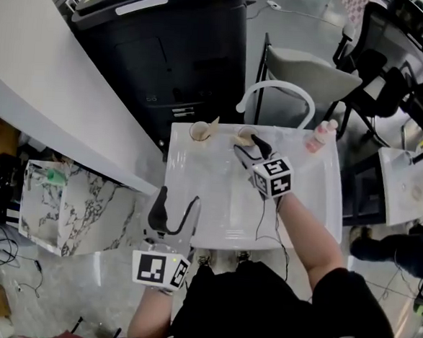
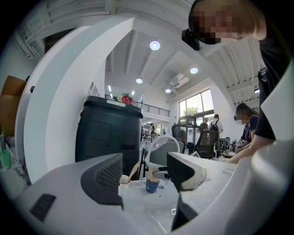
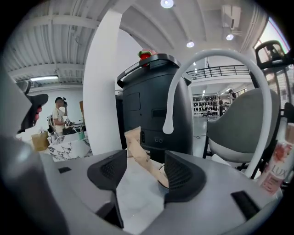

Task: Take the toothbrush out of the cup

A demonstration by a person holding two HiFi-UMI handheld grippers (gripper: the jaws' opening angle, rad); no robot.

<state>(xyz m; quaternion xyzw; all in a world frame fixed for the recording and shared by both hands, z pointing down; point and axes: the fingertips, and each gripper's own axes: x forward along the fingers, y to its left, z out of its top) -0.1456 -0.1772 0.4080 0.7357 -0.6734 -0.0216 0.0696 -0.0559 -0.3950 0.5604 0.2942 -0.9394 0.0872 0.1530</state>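
Two cups stand on the back rim of the white sink (image 1: 215,223). A beige cup (image 1: 198,131) on the left holds one tan toothbrush (image 1: 213,124). Right of it a blue cup (image 2: 151,184) holds a second tan toothbrush (image 3: 138,149), which leans up and to the left. My right gripper (image 3: 144,172) is open with its jaws either side of this leaning toothbrush; the right jaw hides most of the cup. In the head view the right gripper (image 1: 246,145) is right at that cup. My left gripper (image 1: 179,198) hangs open and empty over the sink's front left corner.
A white arched faucet (image 1: 275,90) rises behind the cups. A pink bottle (image 1: 319,136) stands at the sink's back right corner. A black cabinet (image 1: 169,46) and a grey chair (image 1: 305,74) are behind the sink, and a marbled box (image 1: 72,205) sits on the floor at left.
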